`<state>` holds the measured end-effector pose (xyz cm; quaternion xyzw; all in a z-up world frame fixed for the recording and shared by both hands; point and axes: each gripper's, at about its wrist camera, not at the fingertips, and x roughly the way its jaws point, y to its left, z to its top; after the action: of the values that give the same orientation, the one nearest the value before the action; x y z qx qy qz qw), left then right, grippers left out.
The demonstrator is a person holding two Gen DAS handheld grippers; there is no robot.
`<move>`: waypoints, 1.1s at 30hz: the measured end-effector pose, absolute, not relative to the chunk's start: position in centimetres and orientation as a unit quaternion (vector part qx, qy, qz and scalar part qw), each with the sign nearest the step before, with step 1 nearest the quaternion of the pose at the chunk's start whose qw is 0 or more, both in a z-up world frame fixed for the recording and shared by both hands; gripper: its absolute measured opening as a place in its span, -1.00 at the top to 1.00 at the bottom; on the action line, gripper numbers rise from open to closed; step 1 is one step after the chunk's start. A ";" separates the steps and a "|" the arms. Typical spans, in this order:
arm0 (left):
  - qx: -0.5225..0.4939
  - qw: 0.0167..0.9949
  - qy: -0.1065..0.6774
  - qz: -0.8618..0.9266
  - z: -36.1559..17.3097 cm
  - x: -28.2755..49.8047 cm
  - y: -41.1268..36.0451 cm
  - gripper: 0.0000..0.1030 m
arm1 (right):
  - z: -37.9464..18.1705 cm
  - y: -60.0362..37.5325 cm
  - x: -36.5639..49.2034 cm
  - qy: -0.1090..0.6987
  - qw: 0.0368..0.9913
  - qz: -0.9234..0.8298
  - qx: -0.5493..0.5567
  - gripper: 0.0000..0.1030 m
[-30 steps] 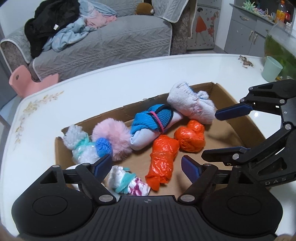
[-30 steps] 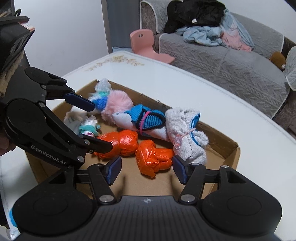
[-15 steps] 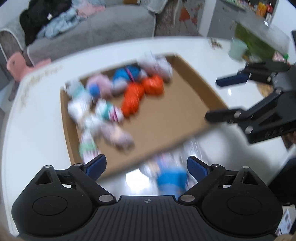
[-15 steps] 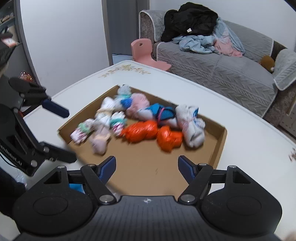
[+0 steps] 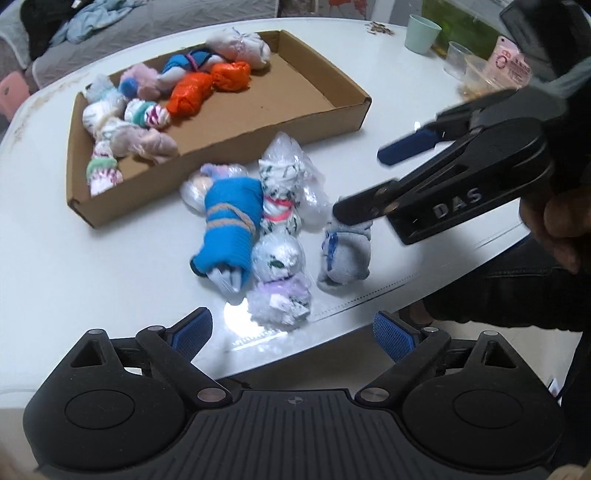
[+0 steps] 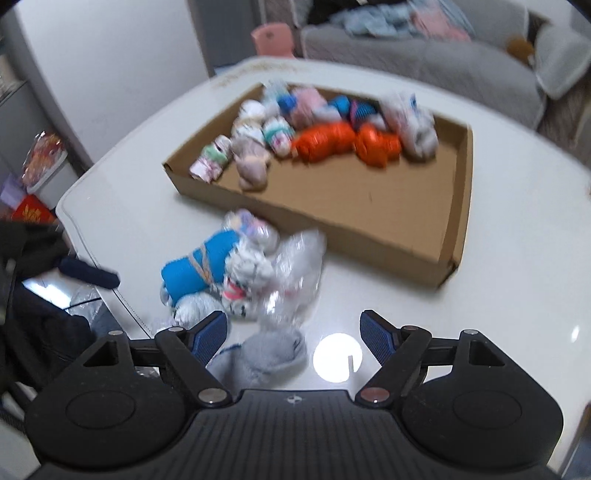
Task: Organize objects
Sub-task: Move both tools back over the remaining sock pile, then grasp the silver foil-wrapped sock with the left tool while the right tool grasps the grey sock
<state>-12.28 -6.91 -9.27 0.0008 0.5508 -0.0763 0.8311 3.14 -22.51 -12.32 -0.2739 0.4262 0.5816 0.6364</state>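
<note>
Here, loose bundles: a small heap on the white tabletop (image 5: pixel 92 266), just in front of the box's near wall, not in the box.
Blue bundle: rolled blue cloth tied with tan cord (image 5: pixel 231 225), lying on the table, touching a white patterned roll with a pink band inside clear plastic (image 5: pixel 284 192).
Grey bundle: grey sock roll with a blue mark (image 5: pixel 345 254), at the heap's right edge in the left wrist view; a pale lilac and white plastic-wrapped roll (image 5: pixel 280 273) lies just beside it.
Box: shallow brown cardboard tray (image 5: pixel 332 122) on the table; its bundles are crowded along the far side and one end, near half bare.
Box contents: two orange plastic-wrapped rolls (image 5: pixel 207 85) touching each other, a white sock ball (image 5: pixel 238 46) in the far corner, pink, blue and pastel rolls beside them.
Left gripper (image 5: pixel 291 332): fingers spread wide, nothing between them, above the table's near edge.
Right gripper (image 6: pixel 293 332): jaws opening; the grey bundle sits low between the fingers, beside the left one; contact cannot be told, view blurred.
Person: a hand (image 5: pixel 554 225) grips the right tool.
Surroundings: mint green cup (image 5: pixel 421 33) at the far table edge; grey sofa (image 6: pixel 424 62) with clothes behind.
</note>
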 end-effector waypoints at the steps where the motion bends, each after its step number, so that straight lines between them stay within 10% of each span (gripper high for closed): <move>1: -0.005 0.832 0.550 -0.072 -9.6 -12.3 -6.9 -0.86 | -12.8 -22.3 3.1 0.435 0.632 0.580 -0.275 -0.48; 33: -0.007 0.855 0.513 -0.078 -11.9 -11.9 -9.9 -0.87 | -14.7 -23.7 4.8 0.441 0.651 0.523 -0.329 -0.66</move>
<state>-11.89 -9.85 -11.90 -0.0070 0.5126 -0.0776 0.8551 4.76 -23.69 -14.71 -0.3287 0.4415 0.5226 0.6512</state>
